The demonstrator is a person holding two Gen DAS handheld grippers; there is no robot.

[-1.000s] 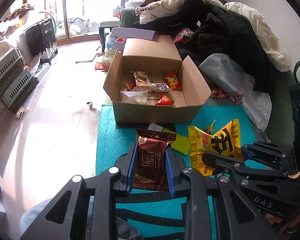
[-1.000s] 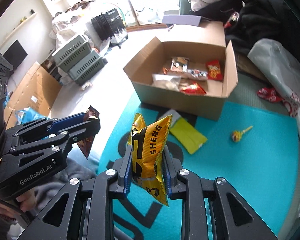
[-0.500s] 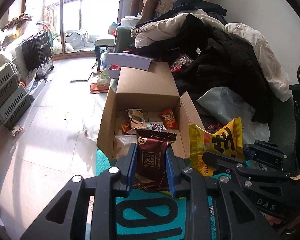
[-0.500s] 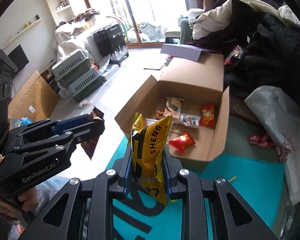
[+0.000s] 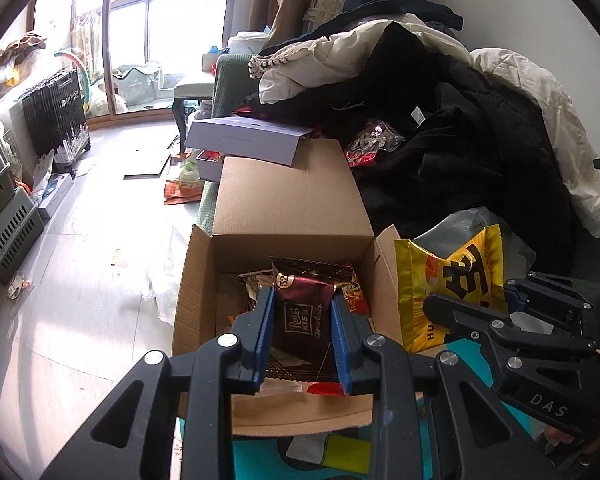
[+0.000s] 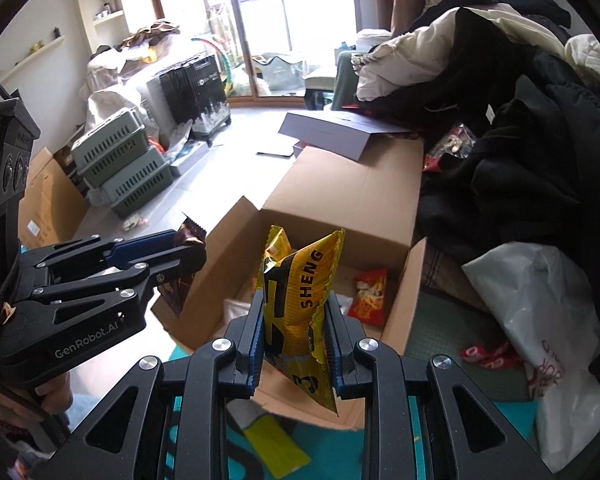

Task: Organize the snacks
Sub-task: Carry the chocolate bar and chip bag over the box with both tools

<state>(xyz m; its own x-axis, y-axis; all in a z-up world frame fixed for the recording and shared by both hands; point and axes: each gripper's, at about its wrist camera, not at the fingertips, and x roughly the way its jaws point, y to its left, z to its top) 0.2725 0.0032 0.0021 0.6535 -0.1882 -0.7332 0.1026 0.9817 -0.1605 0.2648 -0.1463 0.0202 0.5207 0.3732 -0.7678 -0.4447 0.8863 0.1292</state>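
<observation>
Two snacks arrive at the cardboard box [image 5: 288, 200] at once: the left tool [image 5: 302, 338] is clamped on a dark chocolate packet [image 5: 300, 320], held above the box's near edge, while the right tool [image 6: 296, 342] grips a yellow snack bag [image 6: 300, 292] over the near right corner. Other packets already lie inside, and a yellow-green packet [image 6: 274, 444] waits on the teal mat [image 6: 324, 444]. The drop-off looks imminent; each tool likely needs to reach further in, then release.

Daylight came through a tall window [image 5: 148, 36] onto the pale floor [image 5: 80, 280]; clothes [image 5: 440, 120] lay heaped against the white wall [image 5: 500, 4].
</observation>
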